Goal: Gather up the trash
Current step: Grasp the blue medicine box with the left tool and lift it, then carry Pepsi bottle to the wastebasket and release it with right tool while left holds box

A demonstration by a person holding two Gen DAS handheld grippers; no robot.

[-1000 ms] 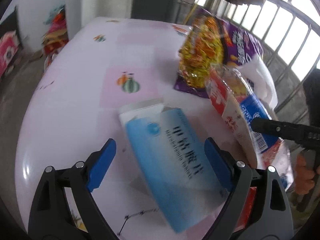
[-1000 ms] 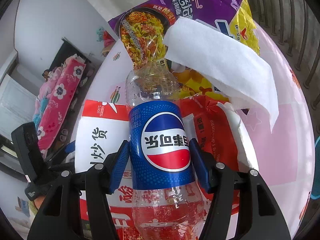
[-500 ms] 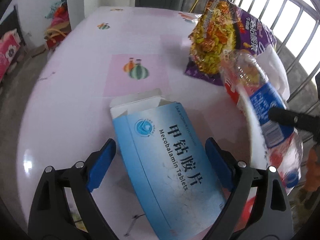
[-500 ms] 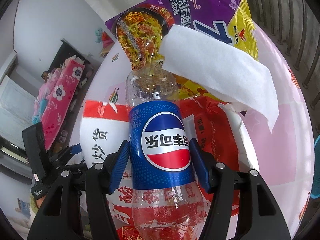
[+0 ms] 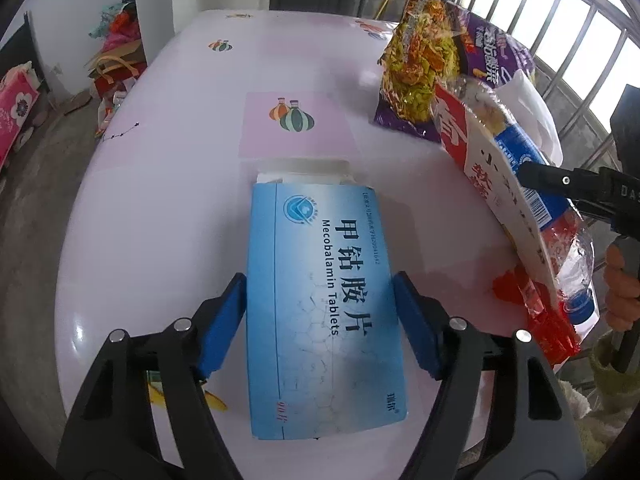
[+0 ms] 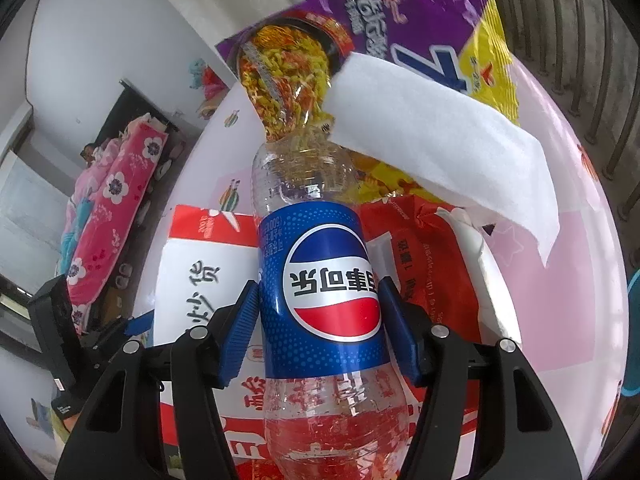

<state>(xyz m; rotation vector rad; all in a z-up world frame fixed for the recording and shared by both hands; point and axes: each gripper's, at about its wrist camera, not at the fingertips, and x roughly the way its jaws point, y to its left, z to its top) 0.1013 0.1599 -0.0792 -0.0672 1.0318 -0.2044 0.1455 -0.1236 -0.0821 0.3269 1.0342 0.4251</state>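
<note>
Trash is spread over a round white table (image 5: 168, 184) with pink squares and small fruit prints. In the left wrist view a blue tablet box (image 5: 322, 304) lies flat on the table, its white end flap open at the far end, and it sits lengthwise between the blue pads of the left gripper (image 5: 320, 312). The jaws have just been closing on it; both pads now stand right at the long edges of the box, though whether they already press on it I cannot tell. To the right lie a purple noodle wrapper (image 5: 436, 76), a red and white snack bag (image 5: 488, 168) and a clear cola bottle (image 5: 532, 184); the black finger of the right gripper (image 5: 560, 184) reaches in at the bottle, with a hand (image 5: 622, 292) below it at the frame's edge. In the right wrist view the right gripper (image 6: 320, 320) is clamped on the cola bottle (image 6: 324, 300), both blue pads pressed against its blue label, its clear end pointing away. Under the bottle lie the snack bag (image 6: 200, 272) and a red wrapper (image 6: 424, 260); beyond are the noodle wrapper (image 6: 400, 32) and a white tissue (image 6: 436, 144) lying across it. The left gripper (image 6: 80, 344) shows at the left edge.
</note>
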